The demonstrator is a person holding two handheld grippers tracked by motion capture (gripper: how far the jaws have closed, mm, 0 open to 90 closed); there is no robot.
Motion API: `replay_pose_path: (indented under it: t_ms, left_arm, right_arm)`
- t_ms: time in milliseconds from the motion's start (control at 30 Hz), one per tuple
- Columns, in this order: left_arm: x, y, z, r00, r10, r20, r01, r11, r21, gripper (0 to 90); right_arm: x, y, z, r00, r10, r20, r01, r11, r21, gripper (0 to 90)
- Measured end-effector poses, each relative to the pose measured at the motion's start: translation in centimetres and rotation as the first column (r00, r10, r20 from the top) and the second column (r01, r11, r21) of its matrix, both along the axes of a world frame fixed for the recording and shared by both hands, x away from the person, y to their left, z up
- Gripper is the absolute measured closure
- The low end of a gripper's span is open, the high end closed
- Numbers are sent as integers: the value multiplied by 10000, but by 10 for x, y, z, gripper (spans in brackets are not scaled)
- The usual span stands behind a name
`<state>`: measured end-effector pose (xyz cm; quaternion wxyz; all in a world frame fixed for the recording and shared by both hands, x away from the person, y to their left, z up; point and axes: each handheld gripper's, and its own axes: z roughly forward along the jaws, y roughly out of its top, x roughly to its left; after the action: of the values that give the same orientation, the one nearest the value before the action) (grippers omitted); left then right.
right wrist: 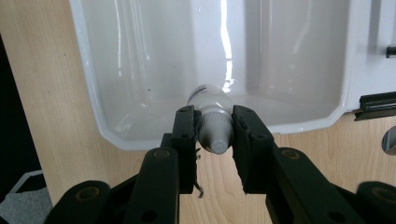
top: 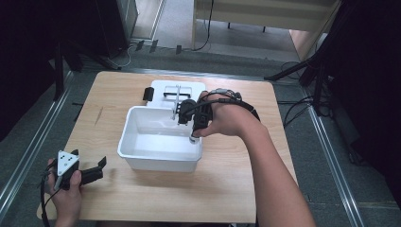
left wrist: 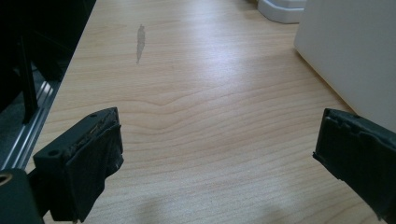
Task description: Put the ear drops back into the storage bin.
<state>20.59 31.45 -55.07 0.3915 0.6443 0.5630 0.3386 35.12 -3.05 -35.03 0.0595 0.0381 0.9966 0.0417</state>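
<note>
A small white bottle (right wrist: 215, 123) with a grey cap is clamped between the jaws of my right gripper (right wrist: 214, 114), cap end toward the camera. It hangs over the near right rim of a white plastic tub (right wrist: 140, 56) whose inside is bare. In the high view the right gripper (top: 196, 126) points down at the tub (top: 158, 161), and the bottle (top: 193, 138) peeks out just below it. My left gripper (top: 100, 169) rests low at the table's near left, jaws wide open, nothing between them. In its own view the left gripper (left wrist: 217, 140) faces bare wood, the tub wall (left wrist: 345, 51) at right.
A white lid (top: 177, 90) with black latches lies flat behind the tub; its corner (left wrist: 280, 9) shows far off. The wooden table (top: 222, 189) has free room in front and to the left. Cables and stand legs (top: 312, 71) lie on the floor around it.
</note>
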Motion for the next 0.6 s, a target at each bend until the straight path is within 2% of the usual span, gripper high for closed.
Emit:
replay_pose_path:
  t_ms: [100,600]
  left_arm:
    - [0,0,0,10000,-11,11,11,10000,5,14]
    - [0,0,0,10000,13,54,-13,10000,-17,13]
  right_arm:
    - [2,2,-8,10000,46,13,-46,9998,-179,721]
    - [10,8,-39,9993,-191,-326,178,9991,-393,721]
